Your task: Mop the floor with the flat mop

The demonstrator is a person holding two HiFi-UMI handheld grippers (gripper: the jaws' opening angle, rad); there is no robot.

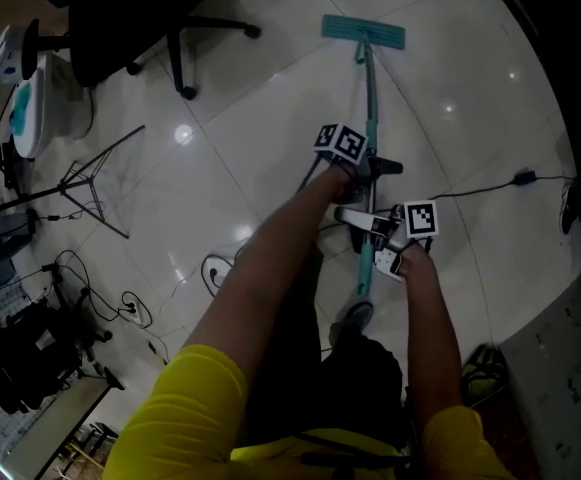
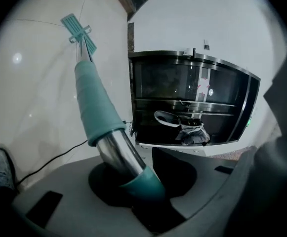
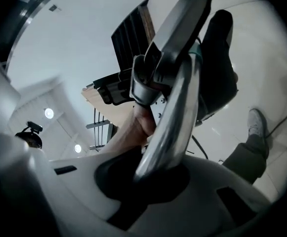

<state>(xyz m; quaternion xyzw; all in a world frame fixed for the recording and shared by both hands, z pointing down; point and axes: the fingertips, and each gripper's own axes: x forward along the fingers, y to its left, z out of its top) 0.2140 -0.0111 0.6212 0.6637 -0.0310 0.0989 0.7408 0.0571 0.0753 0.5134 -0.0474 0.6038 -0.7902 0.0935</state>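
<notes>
The flat mop has a teal head lying flat on the glossy white floor far ahead. Its teal and metal handle slants back toward me. My left gripper is shut on the handle higher up the floor side. My right gripper is shut on it nearer the top end. In the left gripper view the teal sleeve and the steel tube pass between the jaws of the left gripper, with the mop head far off. In the right gripper view the right gripper clamps the steel handle.
A black office chair stands at the back left, beside a white appliance. A thin stand, loose cables and a black bag crowd the left. A black cord crosses the floor at right. A dark glass-fronted cabinet stands close.
</notes>
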